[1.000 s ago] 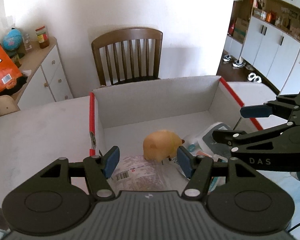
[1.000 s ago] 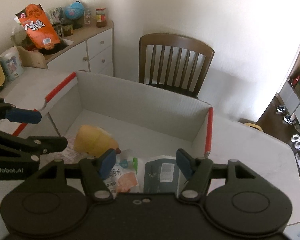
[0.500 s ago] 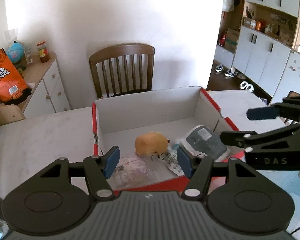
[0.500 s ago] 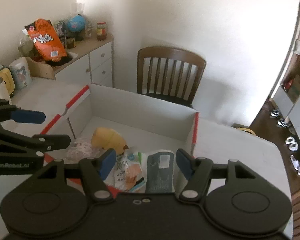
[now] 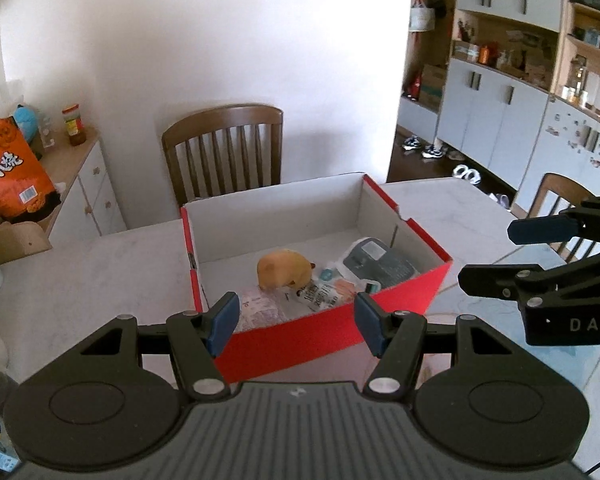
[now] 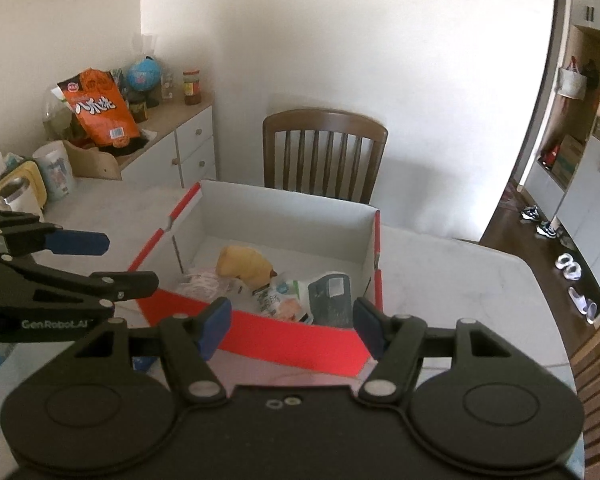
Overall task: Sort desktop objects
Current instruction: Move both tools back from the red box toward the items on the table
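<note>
A red cardboard box [image 5: 332, 328] [image 6: 300, 350] with a white inside stands on the pale table. In it lie a yellow plush toy [image 5: 285, 270] [image 6: 242, 265], a clear wrapped packet [image 5: 258, 310] [image 6: 202, 282], a snack pouch [image 5: 326, 290] [image 6: 284, 300] and a dark grey pack [image 5: 378, 262] [image 6: 332, 300]. My left gripper [image 5: 298, 322] hangs open and empty in front of the box's near wall. My right gripper [image 6: 292, 326] is likewise open and empty, and it shows at the right edge of the left wrist view [image 5: 512, 252]. The left gripper shows at the left of the right wrist view [image 6: 120, 262].
A brown wooden chair [image 5: 224, 148] [image 6: 324, 152] stands behind the table. A white sideboard [image 6: 172, 152] at the left carries an orange snack bag [image 5: 10, 172] [image 6: 102, 110], a globe and a jar. Cups and a yellow-rimmed container [image 6: 16, 192] sit at the table's left end.
Both grippers have pulled back and up from inside the box to in front of its near red wall. Their jaws stayed equally wide and empty. The box contents did not move.
</note>
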Motion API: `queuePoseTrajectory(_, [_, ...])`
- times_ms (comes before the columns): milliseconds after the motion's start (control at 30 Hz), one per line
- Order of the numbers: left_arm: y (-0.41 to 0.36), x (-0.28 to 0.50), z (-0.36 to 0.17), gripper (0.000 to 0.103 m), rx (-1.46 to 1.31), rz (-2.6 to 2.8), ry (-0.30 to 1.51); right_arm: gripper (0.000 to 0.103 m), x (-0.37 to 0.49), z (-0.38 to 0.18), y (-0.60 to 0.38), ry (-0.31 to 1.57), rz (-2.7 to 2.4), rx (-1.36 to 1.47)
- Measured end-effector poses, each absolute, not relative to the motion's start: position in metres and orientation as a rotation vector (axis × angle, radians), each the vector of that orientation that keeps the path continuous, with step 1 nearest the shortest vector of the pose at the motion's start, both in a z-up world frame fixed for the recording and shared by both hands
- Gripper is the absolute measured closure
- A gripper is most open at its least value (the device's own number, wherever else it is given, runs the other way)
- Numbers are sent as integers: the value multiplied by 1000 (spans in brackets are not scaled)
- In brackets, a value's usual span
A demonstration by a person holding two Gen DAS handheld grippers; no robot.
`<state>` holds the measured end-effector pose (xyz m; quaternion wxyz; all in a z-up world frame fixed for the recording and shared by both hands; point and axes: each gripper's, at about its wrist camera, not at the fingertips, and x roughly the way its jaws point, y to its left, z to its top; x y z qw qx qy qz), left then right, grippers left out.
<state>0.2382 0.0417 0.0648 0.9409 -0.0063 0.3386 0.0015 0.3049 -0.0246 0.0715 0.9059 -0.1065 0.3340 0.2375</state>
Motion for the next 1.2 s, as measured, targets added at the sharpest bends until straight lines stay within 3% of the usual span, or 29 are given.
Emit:
queuePoseTrajectory(233, [40,216,65,31,5,-77,666,30,276,75,-30,685,451,-204])
queuePoseTrajectory(333, [41,210,65,21,2,-103,664,27,266,76,-34,679,432,-192])
queuePoseTrajectory(500, [45,200,64,17,-10,-126,659,24,252,75,-38,671,402,-183])
queuePoseTrajectory(567, [48,197,62,6,-14,-132,655,21,246,72,-39,675,393,-179])
queuePoseTrajectory(633, [50,193,61,1,-11,-132,646,17,242,70,-41,671,383,-180])
queuePoseTrajectory(900, [65,179,48,0,-24,-126,651,9,219,58,-54,660,337,-173])
queuePoseTrajectory(1200, [86,170,28,0,-7,-89,693,8,211,39,-75,698,227,-123])
